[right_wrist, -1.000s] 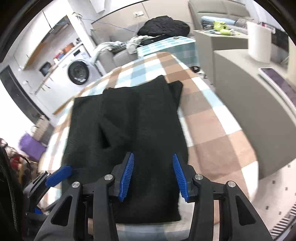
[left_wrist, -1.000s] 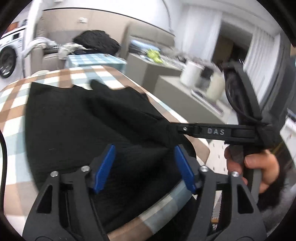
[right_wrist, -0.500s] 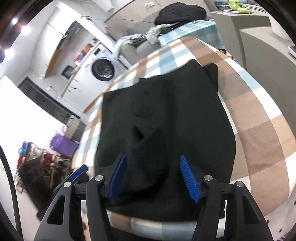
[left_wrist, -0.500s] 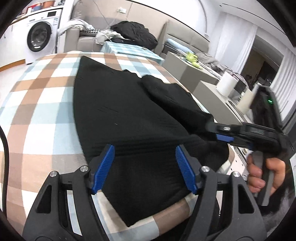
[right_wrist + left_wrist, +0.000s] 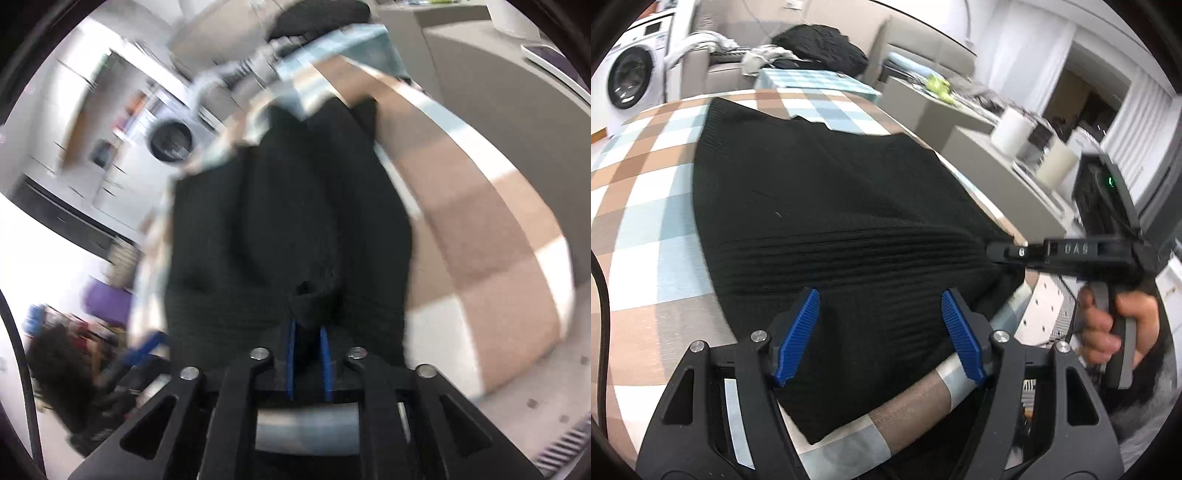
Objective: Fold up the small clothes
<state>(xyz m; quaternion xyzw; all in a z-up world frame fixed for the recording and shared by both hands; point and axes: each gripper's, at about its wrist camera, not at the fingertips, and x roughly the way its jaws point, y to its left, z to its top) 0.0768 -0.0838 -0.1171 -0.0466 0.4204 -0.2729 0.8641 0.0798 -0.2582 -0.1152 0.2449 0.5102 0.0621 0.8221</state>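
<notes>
My left gripper [image 5: 879, 336] is hovering with its blue pads spread wide over the near hem of the black knit garment [image 5: 831, 206], touching nothing I can make out. My right gripper [image 5: 306, 354] is pinching a bunched fold of that garment between pads pressed nearly together. The left view is showing the right gripper [image 5: 1001, 253] from the side at the middle right of the frame, biting the garment's right edge, with the hand [image 5: 1108, 325] on its grip below. The right view is blurring heavily. The garment is lying across the checked tablecloth [image 5: 639, 206], ribbed near the hem, filling the frame's centre. A washing machine [image 5: 624, 81] is sitting at upper left, a dark heap [image 5: 820, 48] on the sofa at top centre.
</notes>
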